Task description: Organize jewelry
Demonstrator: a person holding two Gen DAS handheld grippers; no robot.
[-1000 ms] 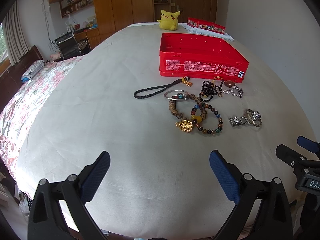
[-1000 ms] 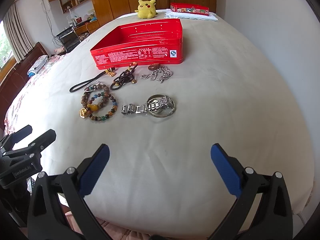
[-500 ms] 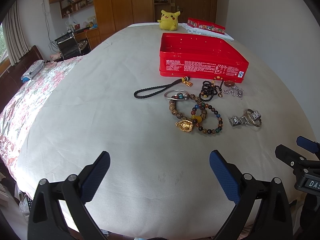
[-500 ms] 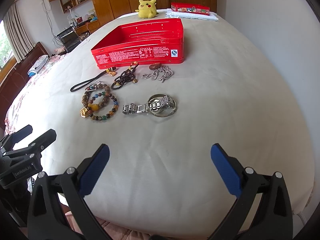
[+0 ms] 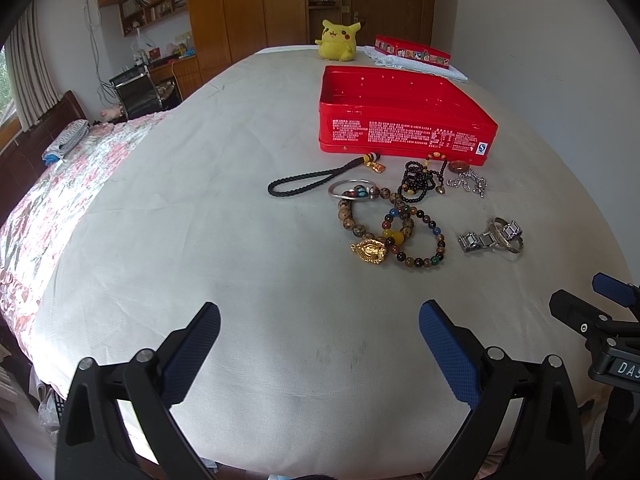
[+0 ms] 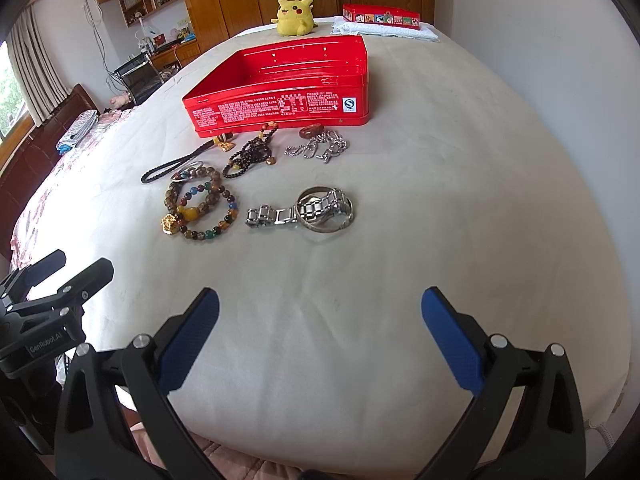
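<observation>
White cloth covers the big bed [image 5: 200,200], and a red tin [image 5: 400,120] with no lid sits on it, empty as far as one can see. All the jewelry lies in a bunch just in front of the tin, none of it inside yet. The left gripper [image 5: 320,344] and the right gripper [image 6: 320,328] both hang over the near edge of the bed with jaws wide apart, holding nothing, well apart from the jewelry. Counting what shows: one black cord [image 5: 304,180], one thin silver bangle [image 5: 352,190], two big bead bracelets [image 5: 400,236] that overlap, one with a gold charm [image 5: 370,252], one string of small dark beads [image 5: 418,180], one silver chain [image 6: 320,146] with a brown stone, and one metal link band [image 6: 304,212] lying across a silver ring. These things look small and light. The beads look round and slippery and may roll, so pinching across the string between two beads seems best. The chain is floppy and should droop when lifted. The link band looks stiffer and heavier; its flat links seem a good place to grab. Far back sit a yellow toy [image 6: 294,16] and a second red box [image 6: 380,16].
</observation>
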